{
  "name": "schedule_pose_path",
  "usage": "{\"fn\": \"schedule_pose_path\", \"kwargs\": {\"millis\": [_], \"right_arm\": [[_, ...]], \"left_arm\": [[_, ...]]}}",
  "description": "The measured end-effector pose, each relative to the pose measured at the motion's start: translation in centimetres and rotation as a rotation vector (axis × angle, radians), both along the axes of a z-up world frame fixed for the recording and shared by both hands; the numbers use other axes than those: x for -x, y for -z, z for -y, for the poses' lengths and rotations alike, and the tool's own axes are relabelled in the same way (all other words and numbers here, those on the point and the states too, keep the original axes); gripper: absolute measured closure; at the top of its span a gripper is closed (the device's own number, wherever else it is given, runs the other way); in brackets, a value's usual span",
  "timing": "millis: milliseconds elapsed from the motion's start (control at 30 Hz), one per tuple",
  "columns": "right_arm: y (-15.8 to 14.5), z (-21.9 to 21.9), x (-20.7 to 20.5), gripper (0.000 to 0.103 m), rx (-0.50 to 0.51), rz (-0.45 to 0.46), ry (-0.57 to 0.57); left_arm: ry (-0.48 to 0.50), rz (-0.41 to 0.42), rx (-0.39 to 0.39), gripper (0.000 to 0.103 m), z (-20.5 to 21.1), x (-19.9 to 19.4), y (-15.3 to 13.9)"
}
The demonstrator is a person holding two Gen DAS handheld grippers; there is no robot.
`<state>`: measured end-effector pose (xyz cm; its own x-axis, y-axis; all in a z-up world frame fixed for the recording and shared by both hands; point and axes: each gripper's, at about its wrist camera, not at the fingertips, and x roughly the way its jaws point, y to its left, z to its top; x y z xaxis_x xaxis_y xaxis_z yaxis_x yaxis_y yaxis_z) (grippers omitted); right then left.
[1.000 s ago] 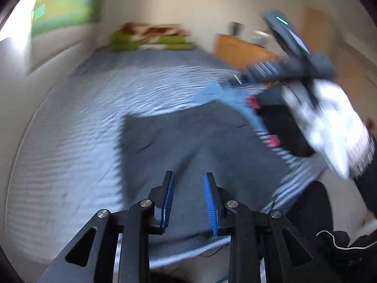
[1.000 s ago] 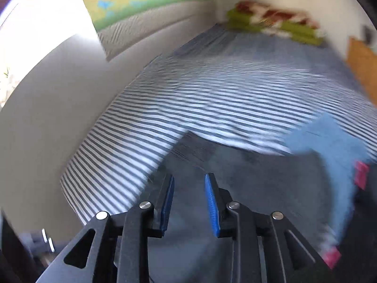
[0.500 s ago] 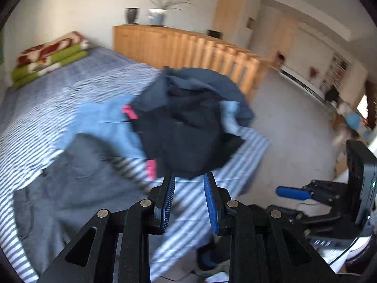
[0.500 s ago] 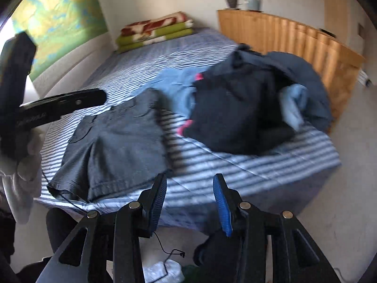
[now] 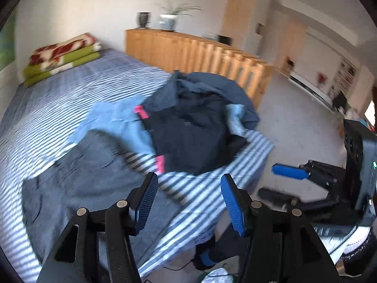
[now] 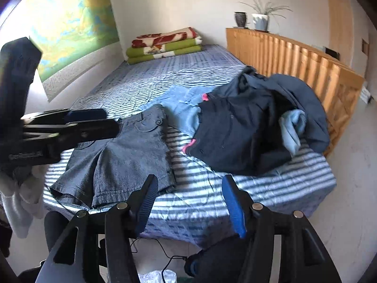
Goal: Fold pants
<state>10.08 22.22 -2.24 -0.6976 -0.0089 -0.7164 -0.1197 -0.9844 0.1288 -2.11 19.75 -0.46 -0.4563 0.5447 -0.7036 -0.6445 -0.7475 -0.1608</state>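
Shorts [image 6: 122, 155] lie flat at the near-left of the striped bed [image 6: 271, 188], both the left gripper [image 5: 187, 202] and right gripper [image 6: 188, 202] gaping empty above its edge, so each should pinch one outer leg hem squarely before folding across.

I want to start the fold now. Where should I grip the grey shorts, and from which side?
Probably grip the grey shorts at the leg hems nearest the bed edge, coming from the foot of the bed: they lie flat, waistband farthest away, hems unobstructed.

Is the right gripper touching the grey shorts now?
Apart. The right wrist view shows the right gripper open, with striped bedsheet between it and the grey shorts.
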Motion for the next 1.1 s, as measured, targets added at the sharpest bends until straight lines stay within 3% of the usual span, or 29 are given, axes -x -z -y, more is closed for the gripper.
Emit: {"fn": "schedule_pose_path", "kwargs": {"millis": [100,233,433,533,633,800,1000,1100], "right_arm": [[0.2,0.7,1.8,0.047,0.007,0.000,-0.021],[1.5,2.6,5.0,0.027,-0.046,-0.009,-0.079],[5.2,5.7,11.1,0.027,-0.051,0.071,-0.162],[5.5,7.8,13.1,0.027,-0.055,0.058,-0.190],[5.3,10.0,14.7,0.027,-0.048,0.041,-0.225],[5.8,12.6,17.6,0.027,-0.071,0.038,-0.236],[6.0,14.1,19.8,0.027,-0.043,0.045,-0.237],[5.8,15.3,20.4,0.027,-0.086,0.036,-0.246]], "left_arm": [[-0.132,-0.019,0.006,0.037,5.7,0.7,0.5],[-0.314,-0.021,0.024,0.029,13.3,1.4,2.7],[-0.520,0.108,0.041,0.029,22.6,2.0,8.6],[-0.584,0.092,0.058,0.029,24.6,2.1,9.5],[-0.632,0.034,0.063,0.029,25.6,2.2,8.6],[-0.684,-0.052,0.102,0.020,25.9,2.6,7.7],[-0.733,-0.052,0.103,0.017,25.3,4.4,7.5],[-0.744,-0.049,0.113,0.014,25.6,4.9,7.6]]}}
